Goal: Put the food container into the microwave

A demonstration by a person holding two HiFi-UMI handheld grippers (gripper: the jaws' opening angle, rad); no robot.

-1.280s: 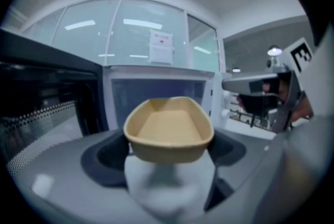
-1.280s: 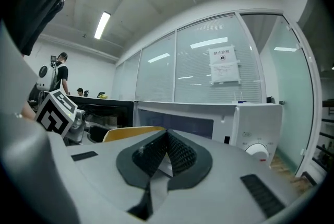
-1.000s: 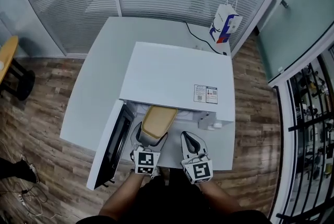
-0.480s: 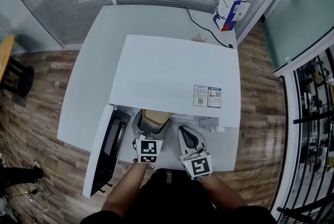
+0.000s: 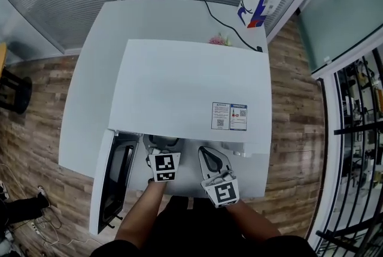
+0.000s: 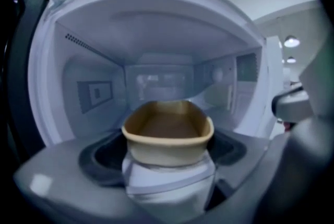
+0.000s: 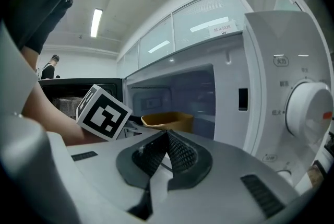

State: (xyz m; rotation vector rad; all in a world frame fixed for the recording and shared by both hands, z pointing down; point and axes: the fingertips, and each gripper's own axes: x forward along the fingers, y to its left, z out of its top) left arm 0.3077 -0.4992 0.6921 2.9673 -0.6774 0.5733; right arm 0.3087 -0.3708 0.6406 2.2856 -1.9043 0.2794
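Note:
The tan food container (image 6: 167, 133) is inside the open cavity of the white microwave (image 5: 191, 88), just above its floor. My left gripper (image 6: 168, 165) is shut on the container's near end, its jaws standing wide on either side. In the head view only the left gripper's (image 5: 163, 151) rear and marker cube show at the cavity mouth; the container is hidden under the microwave's top. From the right gripper view the container (image 7: 167, 121) shows through the doorway. My right gripper (image 7: 167, 152) is shut and empty, in front of the control panel; its place in the head view is (image 5: 209, 161).
The microwave door (image 5: 111, 187) hangs open to the left of my left arm. A round dial (image 7: 310, 113) sits on the panel at right. The microwave stands on a white table (image 5: 90, 70), with a paper bag (image 5: 258, 1) and a black cable (image 5: 230, 31) behind it.
My left gripper has carried the container forward into the cavity; in the head view it has slid out of sight under the microwave's top. The right gripper has shifted slightly forward.

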